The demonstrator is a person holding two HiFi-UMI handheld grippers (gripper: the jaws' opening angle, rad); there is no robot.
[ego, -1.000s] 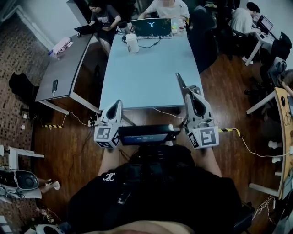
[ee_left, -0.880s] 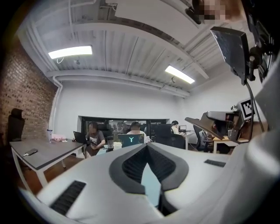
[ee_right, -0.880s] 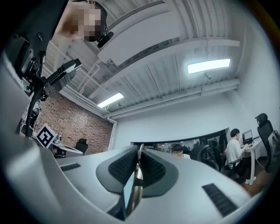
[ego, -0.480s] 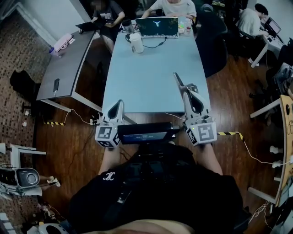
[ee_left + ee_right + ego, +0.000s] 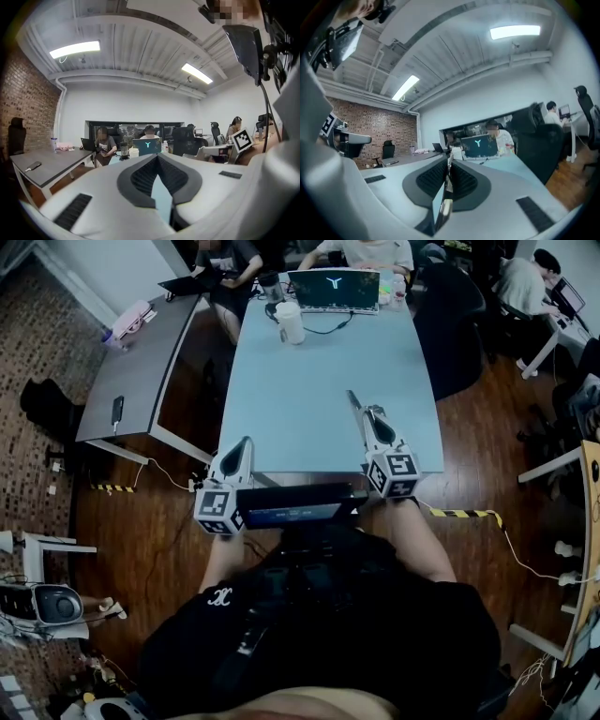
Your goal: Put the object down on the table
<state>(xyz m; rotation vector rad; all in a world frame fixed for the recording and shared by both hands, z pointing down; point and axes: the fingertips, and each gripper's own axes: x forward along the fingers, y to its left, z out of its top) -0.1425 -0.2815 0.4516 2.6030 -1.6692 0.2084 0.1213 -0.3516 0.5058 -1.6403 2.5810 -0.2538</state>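
Observation:
My right gripper [image 5: 367, 412] reaches over the near edge of the light-blue table [image 5: 319, 371]. It is shut on a thin flat grey strip [image 5: 352, 399] that sticks out past its tips. In the right gripper view the strip [image 5: 445, 197] stands edge-on between the closed jaws of the right gripper [image 5: 449, 163], above the tabletop. My left gripper [image 5: 245, 446] hangs at the table's near left corner. The left gripper [image 5: 157, 156] has its tips together with nothing held.
At the table's far end stand an open laptop [image 5: 333, 289], a white cup [image 5: 290, 322] and a cable, with people seated behind. A grey desk [image 5: 131, 371] with a phone [image 5: 113, 412] is on the left. Dark office chairs [image 5: 450, 324] stand on the right. A dark screen [image 5: 300, 507] hangs at my chest.
My right gripper has moved forward and a little left, further over the table, with the strip still in it. The left gripper has stayed almost still.

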